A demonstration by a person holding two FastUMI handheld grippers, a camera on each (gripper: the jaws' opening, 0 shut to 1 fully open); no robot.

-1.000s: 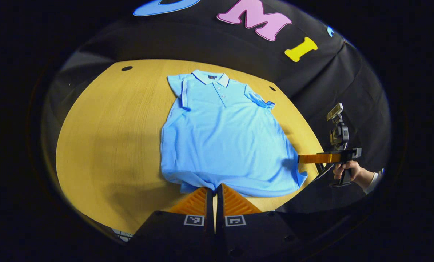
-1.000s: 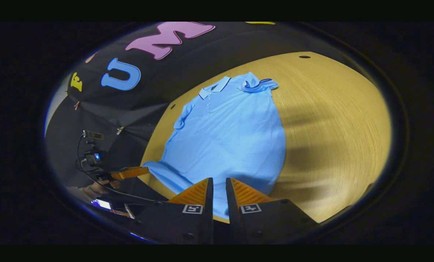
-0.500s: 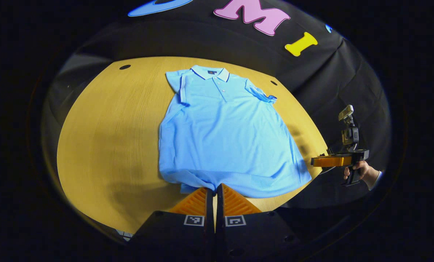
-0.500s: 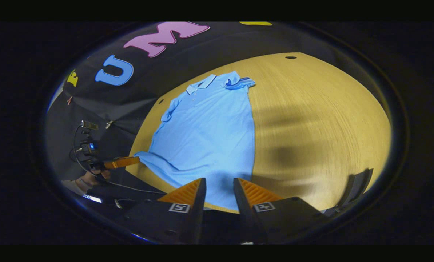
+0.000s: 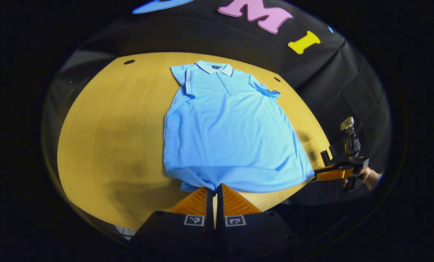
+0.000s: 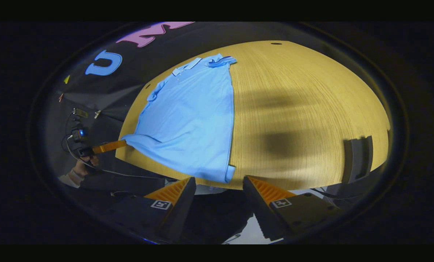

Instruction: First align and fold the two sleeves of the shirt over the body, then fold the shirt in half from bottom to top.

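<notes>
A round wooden table stretches ahead of both grippers. On it lies a light blue polo shirt, front up, its collar at the far end from the left gripper and its hem at the near table edge. Both short sleeves are folded in over the body: one lies flat beside the collar, the other is bunched and rumpled at the opposite shoulder. The fabric is mostly smooth, with a fold ridge running across just above the hem.

The left gripper's fingers are pressed together, with the shirt's hem corner pinched between their tips directly ahead of it. In the right gripper view this same gripper meets the far hem corner.

The right gripper has its fingers spread wide apart, holding nothing; the other hem corner lies just ahead of it, apart from both fingers. A hand holds this gripper at the table's edge.
</notes>
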